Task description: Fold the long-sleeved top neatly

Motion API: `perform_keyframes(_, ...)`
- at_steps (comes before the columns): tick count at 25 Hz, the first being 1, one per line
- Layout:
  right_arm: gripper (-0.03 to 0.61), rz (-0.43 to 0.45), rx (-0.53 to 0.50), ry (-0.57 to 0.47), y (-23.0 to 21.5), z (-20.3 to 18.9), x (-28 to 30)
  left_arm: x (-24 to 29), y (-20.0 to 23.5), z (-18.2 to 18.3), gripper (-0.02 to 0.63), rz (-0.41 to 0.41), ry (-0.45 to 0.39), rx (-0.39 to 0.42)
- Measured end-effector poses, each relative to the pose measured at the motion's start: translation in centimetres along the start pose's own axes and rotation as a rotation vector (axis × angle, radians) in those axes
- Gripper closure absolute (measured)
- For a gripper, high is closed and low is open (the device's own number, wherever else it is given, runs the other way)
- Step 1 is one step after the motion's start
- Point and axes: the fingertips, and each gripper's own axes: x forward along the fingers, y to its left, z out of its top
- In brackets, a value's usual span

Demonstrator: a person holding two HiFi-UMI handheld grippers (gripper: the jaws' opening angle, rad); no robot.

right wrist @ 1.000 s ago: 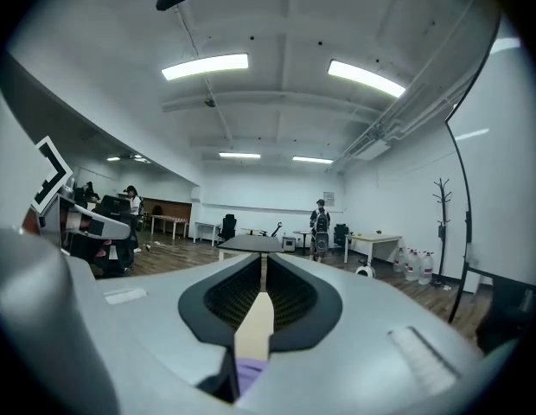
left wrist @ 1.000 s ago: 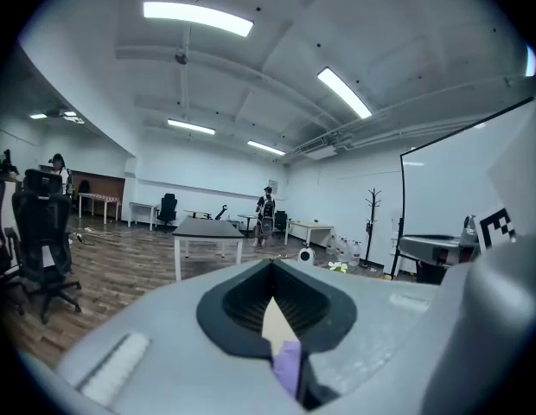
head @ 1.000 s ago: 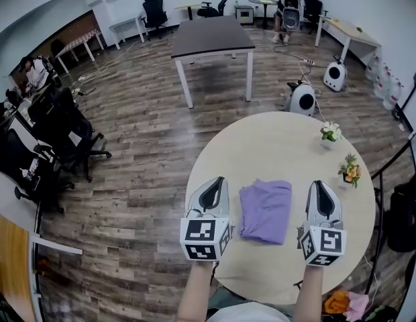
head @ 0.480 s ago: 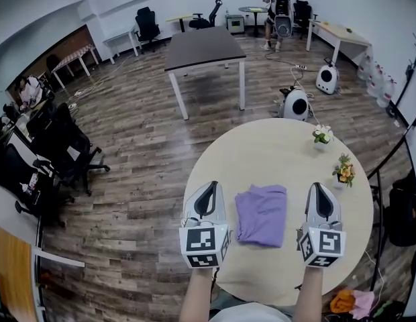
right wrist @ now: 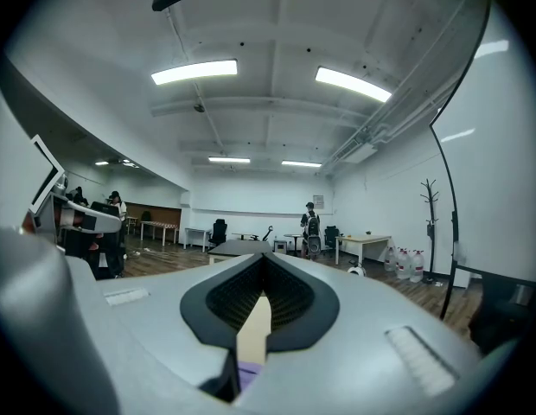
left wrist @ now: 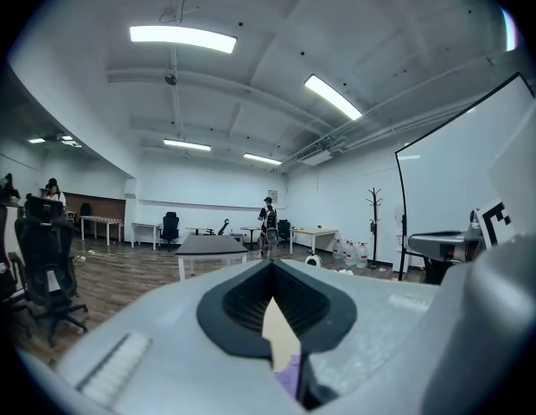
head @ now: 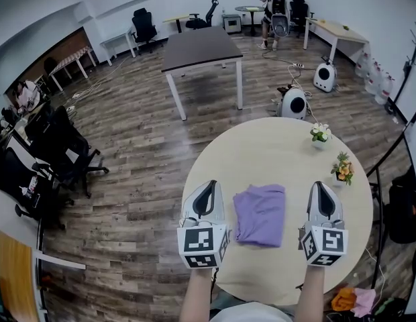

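Observation:
The purple long-sleeved top (head: 260,215) lies folded into a compact rectangle on the round beige table (head: 275,146), near its front edge. My left gripper (head: 209,184) hovers just left of the top, shut, with nothing between its jaws. My right gripper (head: 322,185) hovers just right of it, also shut and empty. Both point level, away from me, and neither touches the cloth. In the left gripper view the gripper's (left wrist: 270,264) jaws meet at the tip, with a sliver of purple top (left wrist: 290,376) below. The right gripper view shows its gripper (right wrist: 264,256) likewise, above a purple sliver of the top (right wrist: 249,373).
Two small flower pots (head: 320,134) (head: 342,168) stand at the table's far right. Beyond are a dark rectangular table (head: 200,45), white floor machines (head: 295,102), office chairs (head: 54,146) at the left and a person (head: 274,5) at the back.
Both grippers keep their places on either side of the folded top. The head view has shifted a little, so the room sits slightly differently in frame.

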Motion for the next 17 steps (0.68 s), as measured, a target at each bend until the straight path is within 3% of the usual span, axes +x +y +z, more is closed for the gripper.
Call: perform_keyframes(17, 0.555, -0.005, 0.006, 0.016, -0.56, -0.47, 0.05, 0.34, -0.36, 0.03, 0.611, -0.005, 0.003, 0.007)
